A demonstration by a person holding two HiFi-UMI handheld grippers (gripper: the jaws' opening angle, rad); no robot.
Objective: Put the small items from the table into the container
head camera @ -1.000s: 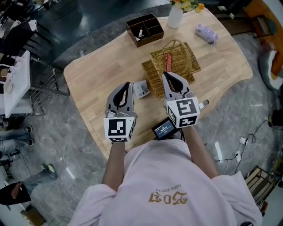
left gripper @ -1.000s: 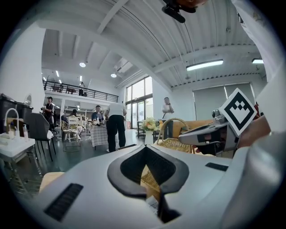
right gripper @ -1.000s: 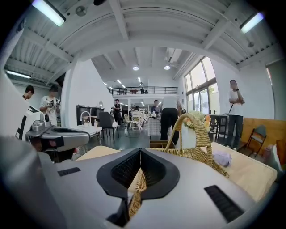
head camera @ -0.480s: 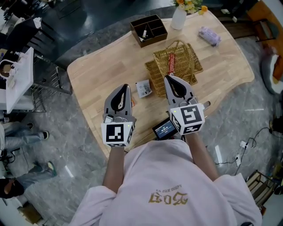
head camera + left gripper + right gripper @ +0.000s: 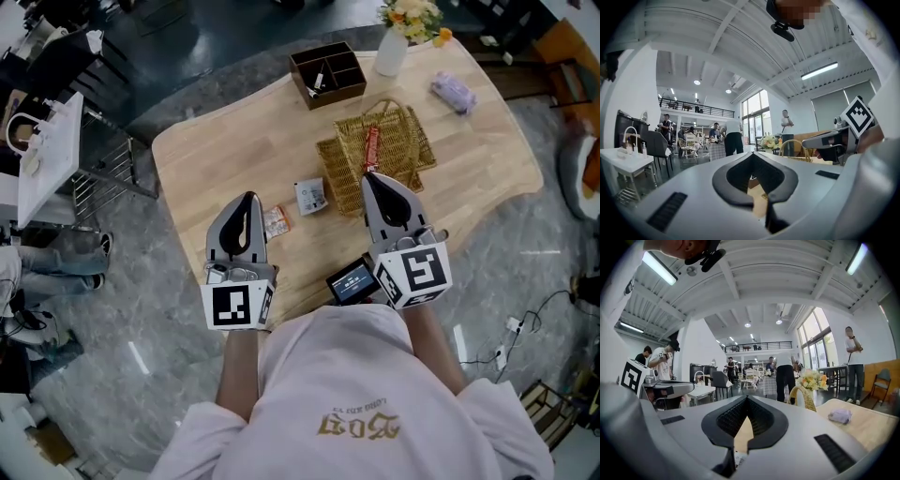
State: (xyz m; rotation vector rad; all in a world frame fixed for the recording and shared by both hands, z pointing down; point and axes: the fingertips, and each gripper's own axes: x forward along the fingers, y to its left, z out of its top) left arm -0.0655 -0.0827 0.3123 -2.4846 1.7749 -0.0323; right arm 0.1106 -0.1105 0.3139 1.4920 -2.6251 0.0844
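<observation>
**Two packets on the table, before pick-up.** An orange packet and a white packet lie flat on the table, toward its near edge, and neither is held. The white packet sits just beside the basket, with the orange packet near it on the left.

The basket stands mid-table and already carries a red stick, so it is probably the container meant. (The dark box at the far edge, with something white in one compartment, is the other candidate.)

The left gripper and right gripper hang over the near edge, one on each side of the packets. Both point roughly level across the table rather than down at it, which looks like a posture of readiness, not of reaching. Each gripper's own view shows its jaws pressed together at the tips, with nothing between them.

A vase and a purple pack sit toward the far right corner, clear of the work.

**Writing.** Each marker cube bears only a black-and-white square pattern. The shirt print appears inverted and cannot be read. The packet labels and the small screen at the person's waist are too small to read.
</observation>
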